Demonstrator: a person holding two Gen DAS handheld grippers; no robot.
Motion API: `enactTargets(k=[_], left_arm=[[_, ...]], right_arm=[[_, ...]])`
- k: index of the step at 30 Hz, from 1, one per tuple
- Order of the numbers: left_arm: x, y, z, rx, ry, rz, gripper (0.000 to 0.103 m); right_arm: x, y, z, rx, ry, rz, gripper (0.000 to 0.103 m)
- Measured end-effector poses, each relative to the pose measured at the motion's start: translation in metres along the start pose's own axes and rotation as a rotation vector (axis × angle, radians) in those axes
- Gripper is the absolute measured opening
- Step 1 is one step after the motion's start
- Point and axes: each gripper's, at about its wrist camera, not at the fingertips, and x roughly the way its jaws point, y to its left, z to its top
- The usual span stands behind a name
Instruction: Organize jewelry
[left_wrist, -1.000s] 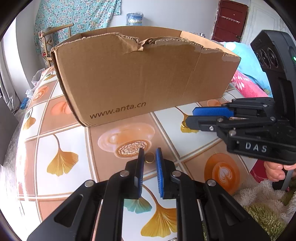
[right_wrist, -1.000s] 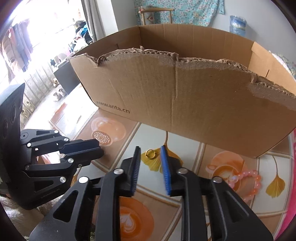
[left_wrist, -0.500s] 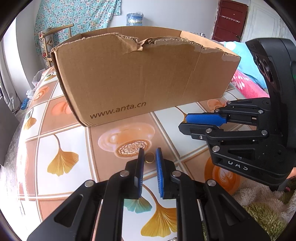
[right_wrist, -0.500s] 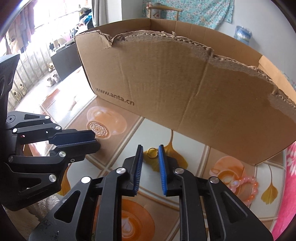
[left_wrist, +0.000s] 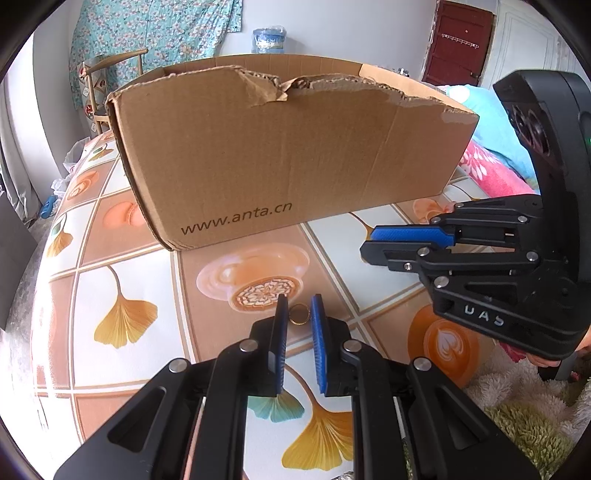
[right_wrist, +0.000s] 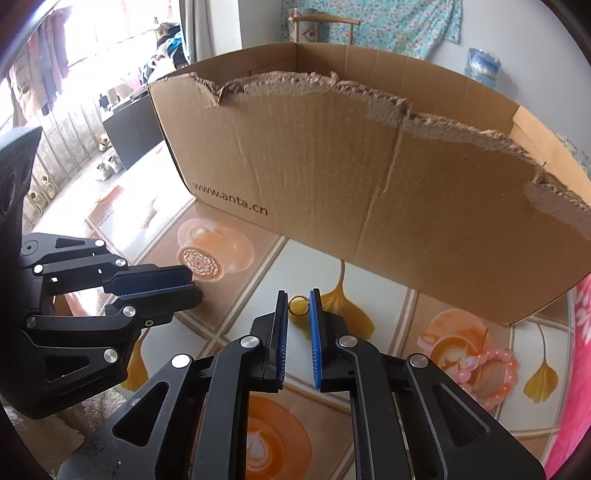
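Observation:
A small gold ring (left_wrist: 299, 314) sits between the blue pads of my left gripper (left_wrist: 298, 308), which is shut on it above the patterned tablecloth. A second gold ring (right_wrist: 298, 305) sits between the pads of my right gripper (right_wrist: 298, 301), shut on it too. The torn brown cardboard box (left_wrist: 280, 162) marked www.anta.cn stands just behind both grippers; it fills the right wrist view (right_wrist: 369, 177) too. A pink bead bracelet (right_wrist: 487, 373) lies on the table at the right. The right gripper (left_wrist: 373, 242) shows at the right of the left wrist view.
The table (left_wrist: 122, 288) has a glossy cloth with ginkgo leaves and coffee cups. A fluffy rug (left_wrist: 524, 402) lies off the near right edge. A wooden chair (left_wrist: 107, 92) stands behind the box. A pink and blue blanket (left_wrist: 491, 166) lies at the right.
My right gripper has narrowed onto its ring and swung left and closer to the box. My left gripper has barely moved.

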Motion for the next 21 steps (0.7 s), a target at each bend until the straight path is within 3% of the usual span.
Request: enactTargets(k=[21], left_arm=[[-0.013,-0.003,-0.005,0.049,-0.058,-0.013,0.012]], right_arm=[[-0.054,-0.024,-0.006,0.081,-0.082,0.022,0.009]])
